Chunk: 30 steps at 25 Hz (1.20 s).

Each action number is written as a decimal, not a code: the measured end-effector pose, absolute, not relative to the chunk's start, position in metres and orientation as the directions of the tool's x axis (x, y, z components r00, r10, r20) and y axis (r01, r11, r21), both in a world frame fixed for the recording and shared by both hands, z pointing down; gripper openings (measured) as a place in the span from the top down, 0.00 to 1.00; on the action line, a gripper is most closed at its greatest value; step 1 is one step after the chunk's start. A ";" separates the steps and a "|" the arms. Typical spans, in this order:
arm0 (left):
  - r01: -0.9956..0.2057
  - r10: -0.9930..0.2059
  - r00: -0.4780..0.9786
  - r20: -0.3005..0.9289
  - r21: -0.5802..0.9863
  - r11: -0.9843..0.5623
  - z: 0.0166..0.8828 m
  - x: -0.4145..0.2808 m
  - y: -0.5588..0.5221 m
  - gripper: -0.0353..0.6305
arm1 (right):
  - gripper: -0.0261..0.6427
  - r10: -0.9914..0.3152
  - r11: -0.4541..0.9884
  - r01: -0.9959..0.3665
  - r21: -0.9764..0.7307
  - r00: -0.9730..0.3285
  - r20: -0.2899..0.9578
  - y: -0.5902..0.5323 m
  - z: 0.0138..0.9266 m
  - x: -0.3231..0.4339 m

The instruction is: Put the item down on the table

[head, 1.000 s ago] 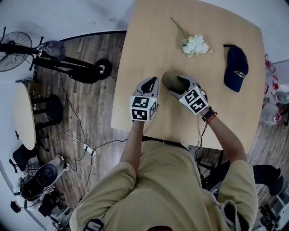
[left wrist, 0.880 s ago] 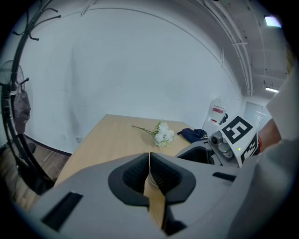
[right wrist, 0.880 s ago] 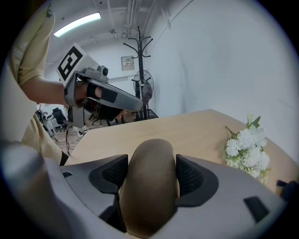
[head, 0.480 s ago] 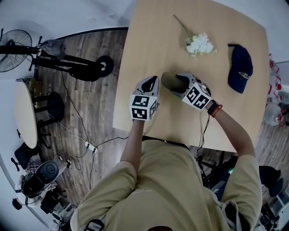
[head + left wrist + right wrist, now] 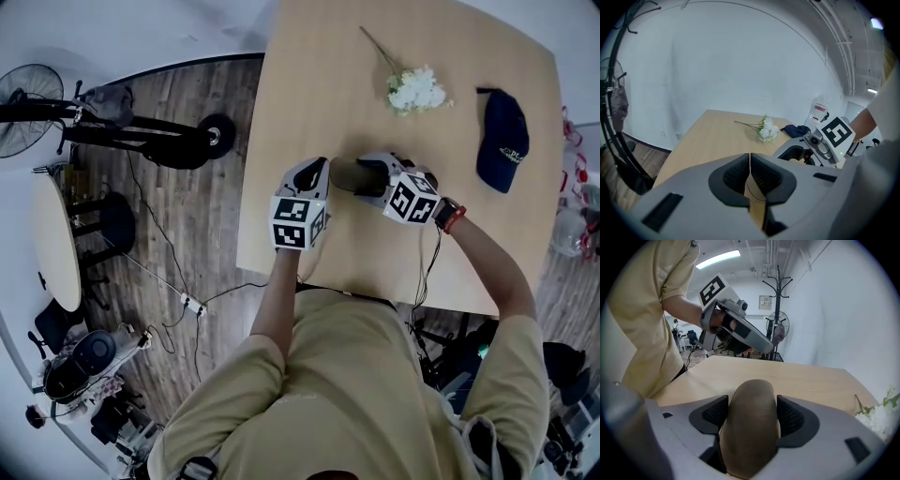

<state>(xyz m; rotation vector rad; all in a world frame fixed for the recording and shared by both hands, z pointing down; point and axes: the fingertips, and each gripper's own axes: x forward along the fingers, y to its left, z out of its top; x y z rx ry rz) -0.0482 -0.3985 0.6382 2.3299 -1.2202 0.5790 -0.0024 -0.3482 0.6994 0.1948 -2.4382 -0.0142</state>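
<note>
**Brown item clamped in right gripper, over the surface**

Print on the navy cap [image 5: 502, 139]: white, too small to read. Square black-and-white markers on both gripper cubes. My right gripper [image 5: 370, 175] points leftward, forearm angled in from the right, jaws pressed on both sides of the rounded brown item [image 5: 752, 423]. Item sits just off the tip of my left gripper [image 5: 750, 176], which points forward, jaws together, empty. Item's contact with the surface [image 5: 328, 84]: unclear.

Right gripper [image 5: 753, 414] is clamping the brown rounded item [image 5: 751, 437] between its jaws; ahead, the left gripper [image 5: 761, 348] is hovering over the table [image 5: 815, 380].
</note>
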 end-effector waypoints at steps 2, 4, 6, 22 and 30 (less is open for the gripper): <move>-0.837 -0.649 0.523 0.552 0.192 -0.512 0.639 -0.048 -0.399 0.90 | 0.46 -0.134 0.990 -0.125 0.059 -0.757 0.640 -0.348 0.703 -0.003; -0.836 -0.647 0.525 0.554 0.193 -0.513 0.640 -0.048 -0.399 0.90 | 0.46 -0.123 0.992 -0.116 0.052 -0.757 0.642 -0.347 0.706 -0.003; -0.835 -0.643 0.526 0.557 0.194 -0.515 0.642 -0.049 -0.400 0.90 | 0.46 -0.114 0.993 -0.108 0.049 -0.755 0.646 -0.347 0.709 -0.005; -0.828 -0.649 0.538 0.538 0.193 -0.526 0.630 -0.053 -0.385 0.90 | 0.43 -0.155 0.982 -0.186 0.025 -0.730 0.666 -0.349 0.707 -0.001; -0.824 -0.668 0.546 0.506 0.181 -0.537 0.607 -0.053 -0.362 0.90 | 0.45 -0.243 0.958 -0.285 0.039 -0.729 0.640 -0.337 0.673 0.014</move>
